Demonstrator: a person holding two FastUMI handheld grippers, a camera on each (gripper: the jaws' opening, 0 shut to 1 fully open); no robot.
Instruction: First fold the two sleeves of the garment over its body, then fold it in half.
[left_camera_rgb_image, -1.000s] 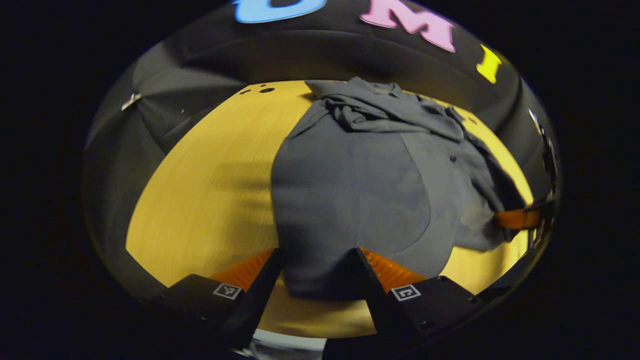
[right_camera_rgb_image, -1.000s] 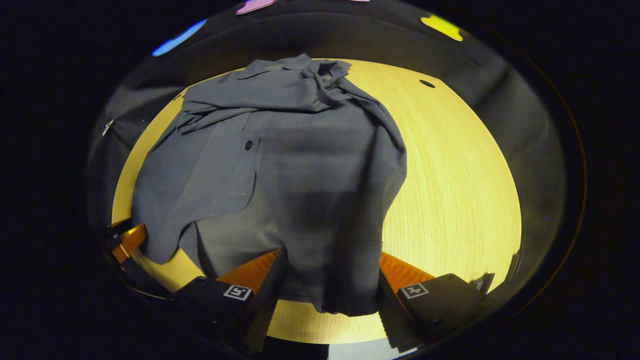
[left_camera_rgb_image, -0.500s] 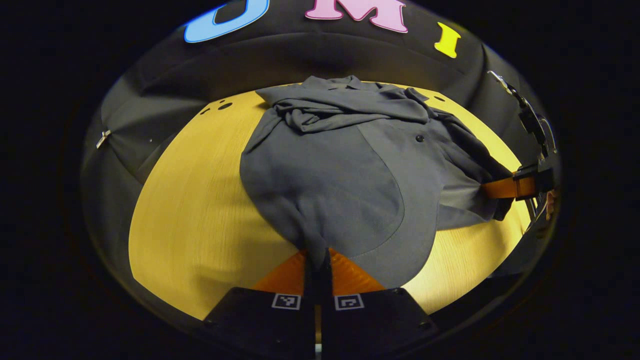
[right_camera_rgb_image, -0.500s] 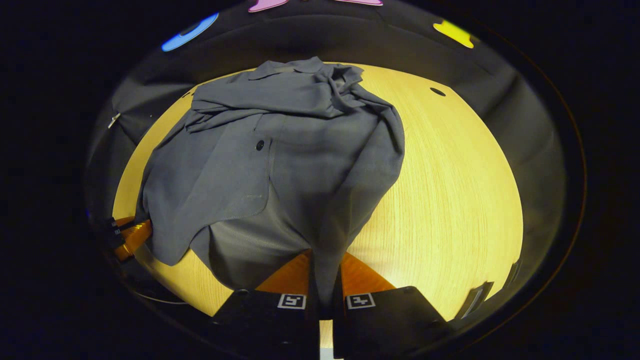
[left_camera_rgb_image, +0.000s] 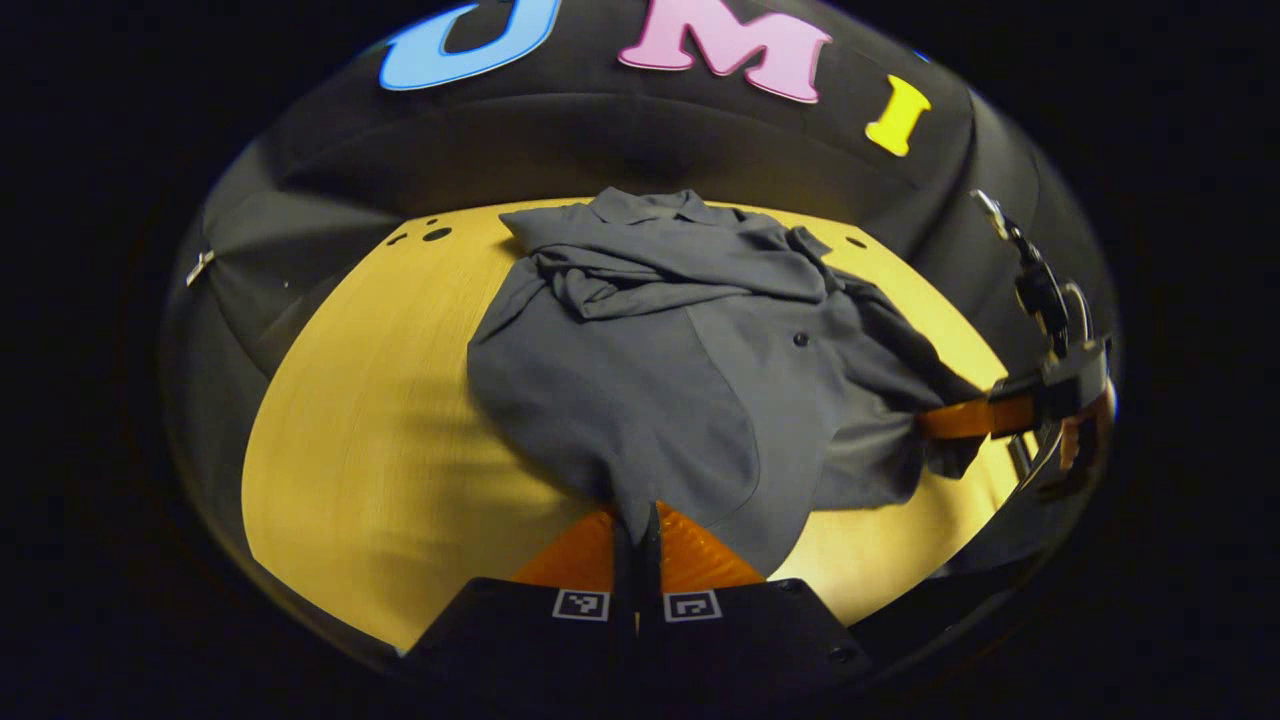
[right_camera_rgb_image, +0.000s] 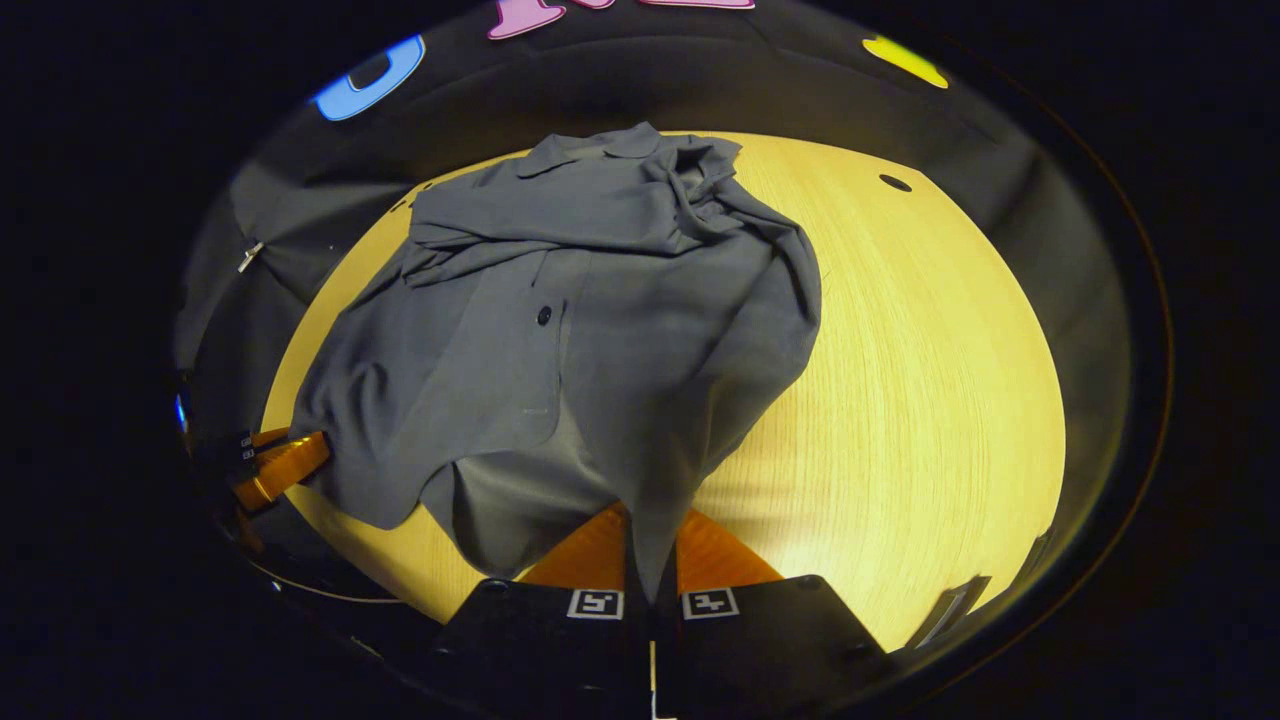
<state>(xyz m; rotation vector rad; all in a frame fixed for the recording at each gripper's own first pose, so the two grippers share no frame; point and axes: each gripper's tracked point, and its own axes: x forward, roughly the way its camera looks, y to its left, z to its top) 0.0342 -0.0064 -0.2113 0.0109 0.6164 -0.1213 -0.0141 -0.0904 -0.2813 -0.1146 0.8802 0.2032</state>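
We are pinching the grey shirt's (left_camera_rgb_image: 650, 380) near hem with both claws clenched, left claw (left_camera_rgb_image: 637, 525) and right claw (right_camera_rgb_image: 650, 545), lifting it off the yellow surface (left_camera_rgb_image: 380, 420) where its sleeves are lying bunched by the collar.

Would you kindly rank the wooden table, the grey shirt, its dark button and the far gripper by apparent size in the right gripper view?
1. wooden table
2. grey shirt
3. left gripper, partly cut off at the edge
4. button
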